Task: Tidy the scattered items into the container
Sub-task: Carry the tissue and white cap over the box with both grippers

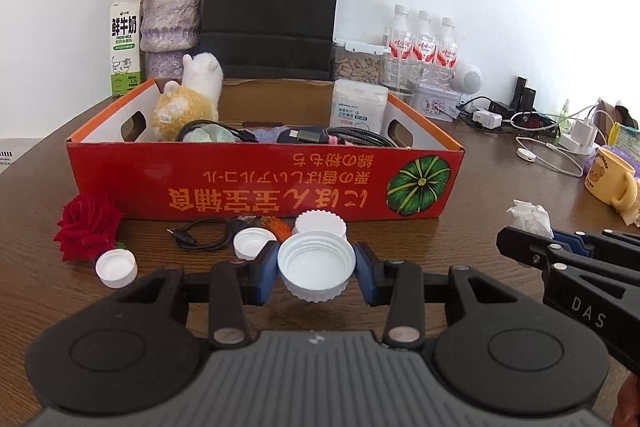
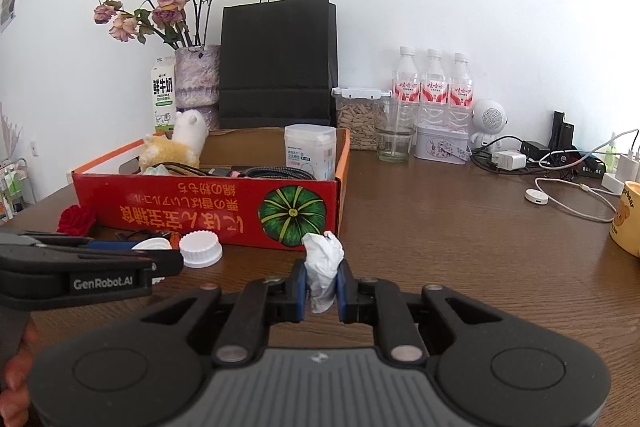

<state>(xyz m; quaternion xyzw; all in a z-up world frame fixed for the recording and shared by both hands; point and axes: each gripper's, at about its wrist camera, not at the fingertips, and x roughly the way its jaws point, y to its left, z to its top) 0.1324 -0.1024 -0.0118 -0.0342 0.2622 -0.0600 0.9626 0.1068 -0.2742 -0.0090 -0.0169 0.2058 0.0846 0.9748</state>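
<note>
Two grippers loaded: left gripper (image 1: 316, 269) fingers pinching white cap (image 1: 317, 267); right gripper (image 2: 322, 287) pinching crumpled tissue (image 2: 322, 267).

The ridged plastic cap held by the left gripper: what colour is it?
White cap, clearest in the left wrist view.

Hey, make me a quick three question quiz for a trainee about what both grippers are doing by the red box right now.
1. True or false: the left gripper grips a white bottle cap.
2. What does the right gripper hold? A) the red rose B) a crumpled white tissue C) a black cable
3. Fill in: the plush alpaca sits inside the red ______.

Key
1. True; the cap sits between its blue pads.
2. B; the crumpled white tissue is pinched there, while the red rose and black cable lie on the table.
3. Box; it is in the red box.
</note>
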